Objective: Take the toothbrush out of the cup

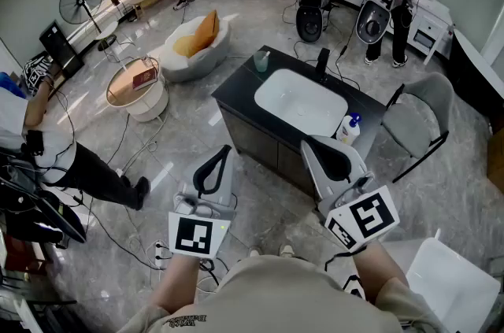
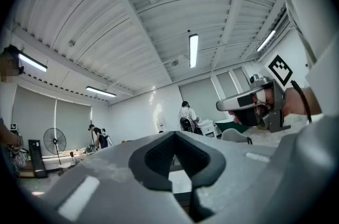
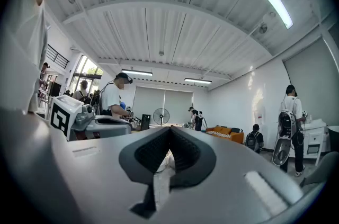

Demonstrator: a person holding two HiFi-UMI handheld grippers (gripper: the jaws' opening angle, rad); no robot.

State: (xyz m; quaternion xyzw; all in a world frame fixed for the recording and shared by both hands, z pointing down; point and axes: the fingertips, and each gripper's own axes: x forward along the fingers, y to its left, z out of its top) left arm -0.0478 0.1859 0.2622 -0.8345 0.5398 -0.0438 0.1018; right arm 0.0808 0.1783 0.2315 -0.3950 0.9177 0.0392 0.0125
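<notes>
Left gripper [image 1: 224, 152] and right gripper [image 1: 309, 143] closed, empty. Cup [image 1: 261, 61] at twelve o'clock on desk [image 1: 236, 90]; a closed-jaw reach could topple it.

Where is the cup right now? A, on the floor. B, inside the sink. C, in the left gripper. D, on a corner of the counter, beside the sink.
D: the cup stands on the counter at a corner, just outside the sink.

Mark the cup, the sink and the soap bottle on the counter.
cup [image 1: 261, 62]: head view, on its side wall.
sink [image 1: 299, 103]: head view, on the bare white basin.
soap bottle [image 1: 348, 132]: head view, on its white body.
</notes>
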